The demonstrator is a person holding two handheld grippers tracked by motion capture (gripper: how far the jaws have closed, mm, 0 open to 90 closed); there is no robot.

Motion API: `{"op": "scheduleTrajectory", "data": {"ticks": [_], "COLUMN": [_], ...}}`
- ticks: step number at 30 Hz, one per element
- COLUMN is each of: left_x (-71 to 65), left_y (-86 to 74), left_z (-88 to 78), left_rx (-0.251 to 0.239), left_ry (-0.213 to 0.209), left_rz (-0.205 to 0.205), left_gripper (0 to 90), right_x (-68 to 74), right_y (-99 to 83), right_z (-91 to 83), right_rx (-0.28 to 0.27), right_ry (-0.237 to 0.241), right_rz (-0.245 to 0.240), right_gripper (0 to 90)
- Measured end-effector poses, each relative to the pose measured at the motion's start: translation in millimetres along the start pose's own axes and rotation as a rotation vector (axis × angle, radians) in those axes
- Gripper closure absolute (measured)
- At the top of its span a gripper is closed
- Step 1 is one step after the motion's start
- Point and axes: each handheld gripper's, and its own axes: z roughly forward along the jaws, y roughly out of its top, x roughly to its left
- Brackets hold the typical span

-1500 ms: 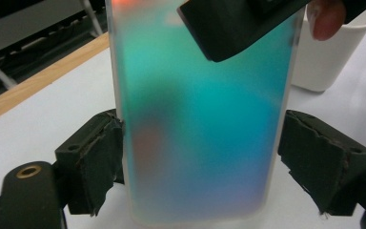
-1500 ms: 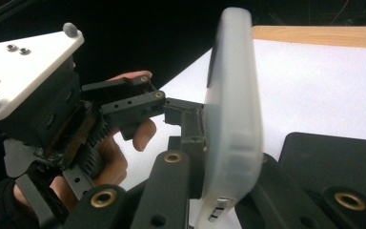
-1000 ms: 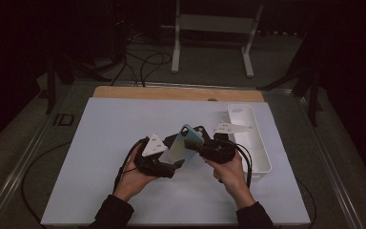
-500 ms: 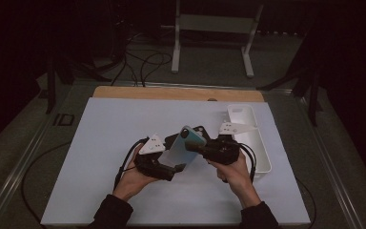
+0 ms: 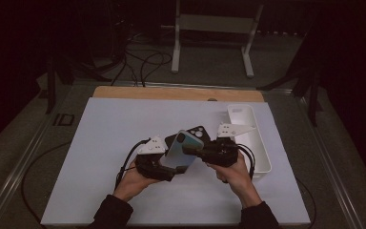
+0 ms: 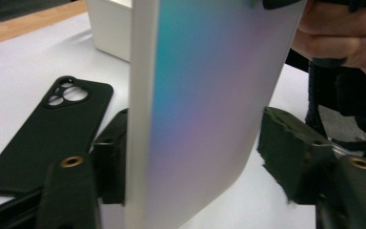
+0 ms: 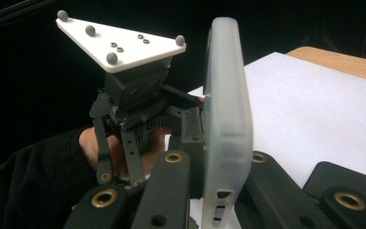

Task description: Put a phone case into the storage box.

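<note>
2 hand-held grippers share 1 phone [image 5: 180, 151] above the white mat [image 5: 105, 143]: the right gripper [image 5: 190, 150] is clamped on its thin edges, while the left gripper [image 5: 167, 167] has just been closing, jaws flanking the lower end without touching. The slab looks stiff, light and slick, best pinched across its edges. Behind lies 1 black case [image 6: 47, 129], then 1 white tray [image 5: 255, 143].

Iridescent phone [image 6: 205, 105] stands between left claw [image 6: 190, 157] jaws, which have just been closing.
</note>
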Motion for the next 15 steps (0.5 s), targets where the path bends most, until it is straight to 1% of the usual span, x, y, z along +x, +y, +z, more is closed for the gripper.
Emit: {"op": "scheduleTrajectory", "data": {"ticks": [1, 2, 5, 8, 10, 12, 13, 14, 15], "left_x": [0.7, 1.3, 0.9, 0.5, 0.4, 0.5, 0.3, 0.3, -0.2], "left_y": [-0.6, -1.5, -2.2, -2.2, -2.2, -2.3, -2.3, -2.3, -2.3], "left_z": [-0.3, -0.6, -0.7, -0.4, -0.5, -0.1, 0.2, 0.2, 1.2], "left_rx": [0.005, 0.008, 0.011, 0.008, 0.007, 0.005, 0.006, 0.006, 0.008], "left_ry": [-0.006, -0.021, -0.027, -0.029, -0.03, -0.039, -0.041, -0.041, -0.045], "left_rz": [0.0, 0.001, 0.007, 0.007, 0.009, 0.01, 0.012, 0.012, 0.018], "left_gripper": [39.1, 42.5, 50.5, 59.3, 65.6, 69.7, 72.0, 74.4, 74.4], "right_x": [-0.2, -0.3, -1.9, -3.7, -4.2, -4.4, -4.0, -4.0, -4.1], "right_y": [0.2, 0.3, 0.2, 0.0, -0.3, -0.5, -0.6, -0.6, -0.6], "right_z": [-0.5, -1.2, -3.6, -5.9, -6.9, -6.7, -6.1, -6.1, -5.2], "right_rx": [0.003, 0.01, 0.023, 0.025, 0.028, 0.033, 0.032, 0.032, 0.034], "right_ry": [-0.005, -0.015, -0.018, -0.035, -0.057, -0.079, -0.086, -0.086, -0.093], "right_rz": [-0.01, -0.02, -0.024, -0.028, -0.03, -0.034, -0.034, -0.034, -0.033], "right_gripper": [85.9, 85.5, 82.2, 73.8, 65.3, 58.7, 53.8, 53.8, 48.4]}}
